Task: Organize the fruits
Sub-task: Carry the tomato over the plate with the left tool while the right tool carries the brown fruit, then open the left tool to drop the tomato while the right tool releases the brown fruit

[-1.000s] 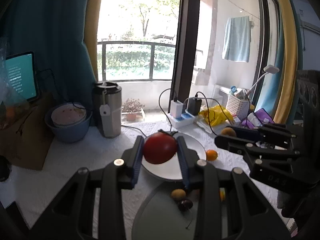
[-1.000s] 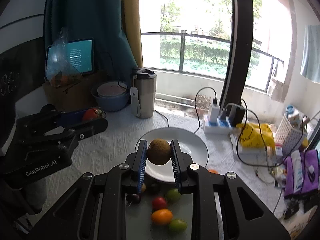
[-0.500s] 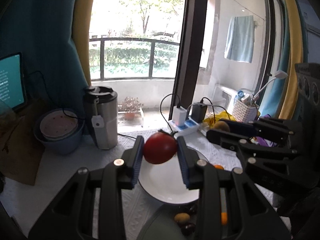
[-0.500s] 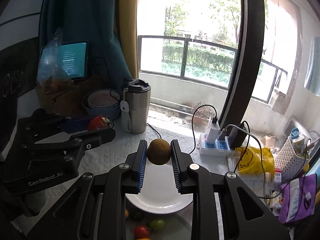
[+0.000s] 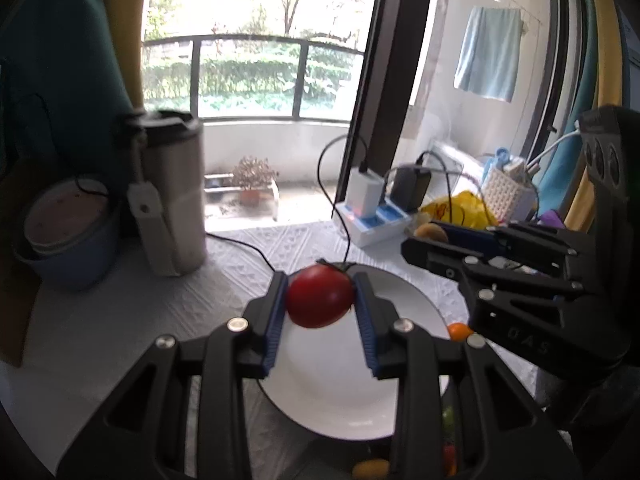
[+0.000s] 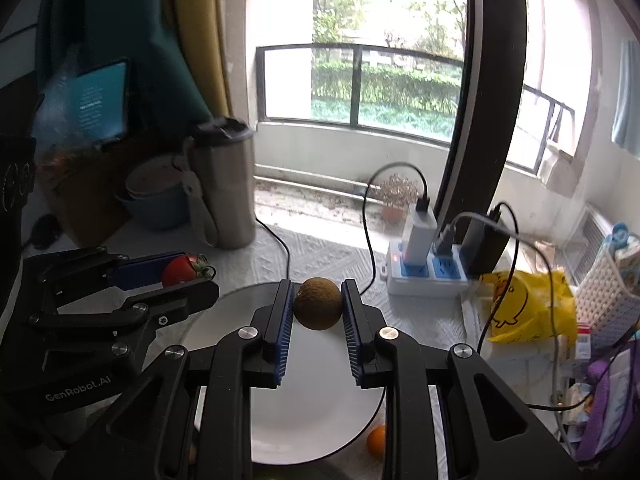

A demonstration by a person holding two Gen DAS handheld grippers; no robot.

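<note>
Left wrist view: the left claw (image 5: 320,300) is clamped on a red tomato (image 5: 320,295), which sits between the blue pads near their tips, its green stalk turned away from the camera. Claw and tomato hang above a white plate (image 5: 320,392) on the tabletop (image 5: 100,320); the tomato is over the plate's far half, clear of its surface. To the right the right claw (image 5: 420,240) reaches in from the side, with a brown kiwi (image 5: 431,233) showing at its tip. A small orange fruit (image 5: 459,331) lies just beside the plate's right rim. At the bottom edge, partly hidden by the claw's frame, a yellow fruit (image 5: 370,469) and bits of red and green show.

Right wrist view: the right claw (image 6: 318,306) grips the kiwi (image 6: 318,303) between its pads at their far end, held over the far part of the same plate (image 6: 316,412), not touching it. The left claw (image 6: 188,276) enters from the left, the tomato (image 6: 180,270) nipped at its tip, stalk pointing right. This view alone shows a lit tablet (image 6: 100,100) leaning behind a steel tumbler (image 6: 224,184) and a blue bowl (image 6: 160,208), and the full power strip (image 6: 432,272) with its plugs. The orange fruit (image 6: 377,440) lies at the plate's near right rim.
</note>
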